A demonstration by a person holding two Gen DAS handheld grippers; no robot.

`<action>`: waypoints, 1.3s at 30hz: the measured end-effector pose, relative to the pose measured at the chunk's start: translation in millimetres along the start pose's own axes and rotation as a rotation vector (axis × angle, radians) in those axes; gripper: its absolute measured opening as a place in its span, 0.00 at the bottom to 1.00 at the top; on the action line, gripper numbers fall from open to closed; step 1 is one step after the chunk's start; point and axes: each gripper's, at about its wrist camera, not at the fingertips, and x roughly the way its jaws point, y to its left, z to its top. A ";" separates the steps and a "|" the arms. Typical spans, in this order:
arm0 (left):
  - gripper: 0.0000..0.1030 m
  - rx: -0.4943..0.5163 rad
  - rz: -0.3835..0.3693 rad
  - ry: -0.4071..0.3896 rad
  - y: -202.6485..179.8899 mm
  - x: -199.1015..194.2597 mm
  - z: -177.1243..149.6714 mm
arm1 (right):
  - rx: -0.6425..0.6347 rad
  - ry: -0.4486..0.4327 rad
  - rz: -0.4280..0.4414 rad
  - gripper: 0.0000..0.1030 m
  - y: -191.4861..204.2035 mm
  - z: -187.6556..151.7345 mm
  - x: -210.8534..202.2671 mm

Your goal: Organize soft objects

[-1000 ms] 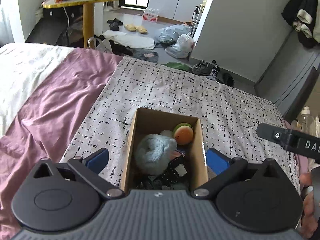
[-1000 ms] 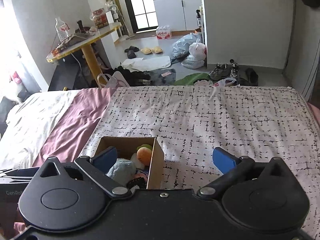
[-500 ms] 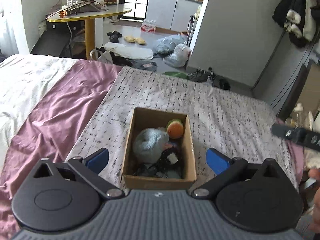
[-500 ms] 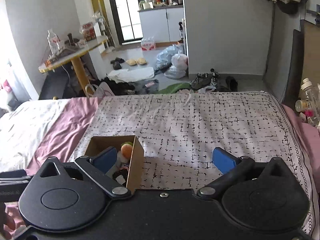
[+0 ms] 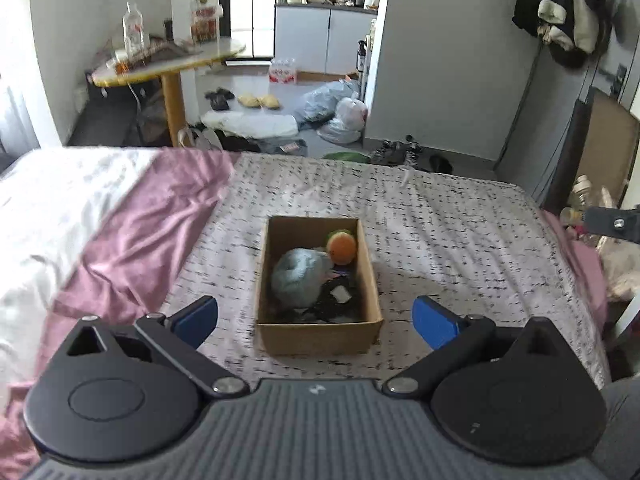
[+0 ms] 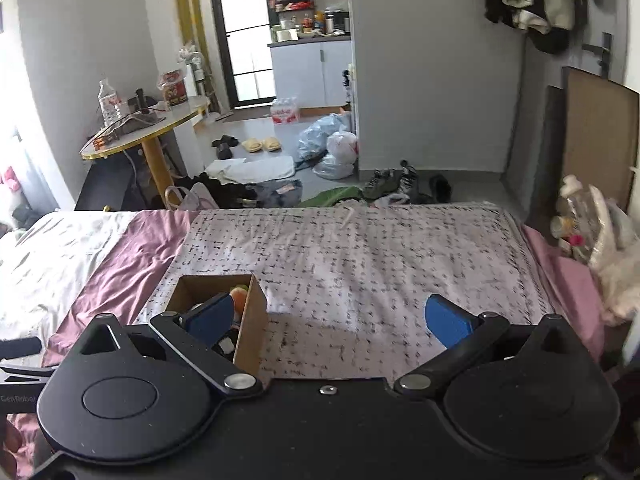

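Note:
An open cardboard box [image 5: 318,336] stands on the patterned bedspread [image 5: 440,240]. It holds a pale blue fluffy toy [image 5: 298,280], an orange and green plush fruit [image 5: 341,248] and a dark soft item [image 5: 340,300]. My left gripper [image 5: 316,318] is open and empty, held back above the box's near side. My right gripper [image 6: 332,316] is open and empty, to the right of the box [image 6: 250,320], over bare bedspread [image 6: 360,264]. Its left finger hides part of the box's contents.
A pink sheet [image 5: 132,240] and white bedding [image 5: 44,208] lie to the left. Bottles and a white plush thing [image 6: 616,272] sit past the bed's right edge. The floor beyond holds bags [image 6: 332,148], shoes and a round yellow table [image 6: 148,132].
Both grippers have pulled back and up from the box, so it looks smaller and farther away. Both stay open and empty. The box's contents have not moved.

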 end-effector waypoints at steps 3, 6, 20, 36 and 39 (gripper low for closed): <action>1.00 -0.001 -0.018 -0.020 -2.1 -19.3 -2.5 | -0.011 -0.022 0.020 1.00 -6.0 -7.8 -20.7; 1.00 -0.009 -0.043 -0.042 -4.6 -36.5 -4.0 | -0.018 -0.023 0.020 1.00 -10.9 -18.1 -32.2; 1.00 -0.007 -0.064 -0.115 -28.0 -75.9 -41.8 | 0.026 -0.098 0.021 1.00 -36.2 -60.8 -88.6; 1.00 0.037 -0.107 -0.157 -55.0 -112.4 -60.2 | 0.046 -0.079 0.030 1.00 -52.5 -89.3 -109.9; 1.00 0.071 -0.099 -0.151 -58.3 -112.1 -64.0 | 0.025 -0.064 0.052 1.00 -49.5 -93.4 -109.8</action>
